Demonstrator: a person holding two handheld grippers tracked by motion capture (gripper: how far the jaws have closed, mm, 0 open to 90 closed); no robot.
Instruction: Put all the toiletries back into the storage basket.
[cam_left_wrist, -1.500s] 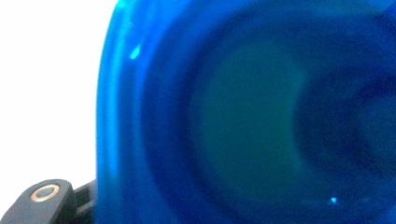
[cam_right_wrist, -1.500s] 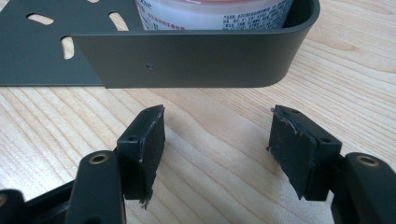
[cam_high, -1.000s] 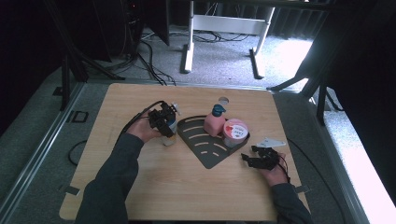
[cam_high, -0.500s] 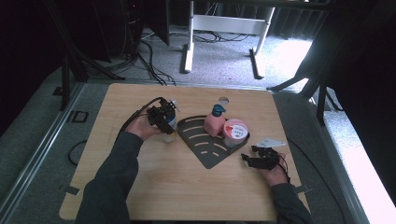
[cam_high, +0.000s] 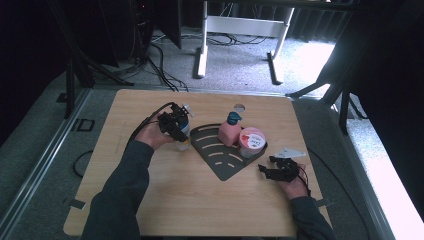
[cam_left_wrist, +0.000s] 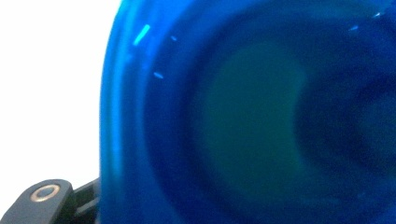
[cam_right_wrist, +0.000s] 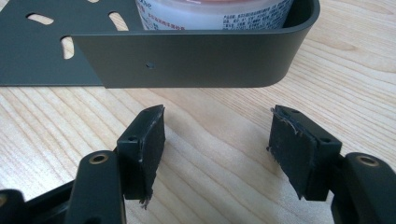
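My left gripper (cam_high: 175, 125) is shut on an upright bottle (cam_high: 184, 136) with a white cap, just off the left edge of the dark slotted corner tray (cam_high: 220, 160). In the left gripper view the bottle's blue surface (cam_left_wrist: 247, 121) stands blurred right against the camera. A pink spray bottle (cam_high: 229, 132) and a pink-lidded tub (cam_high: 251, 140) stand in the tray. My right gripper (cam_high: 265, 172) rests low over the table by the tray's right corner. It (cam_right_wrist: 217, 140) is open, with bare wood between the pads, facing the tray's wall (cam_right_wrist: 196, 60) and the tub (cam_right_wrist: 210, 14).
The wooden table (cam_high: 200, 200) has a round hole (cam_high: 239, 106) near its far edge. Cables and the white feet of a desk (cam_high: 202, 60) lie on the floor beyond the table.
The left hand with the bottle has shifted very slightly. The right gripper has stayed where it was.
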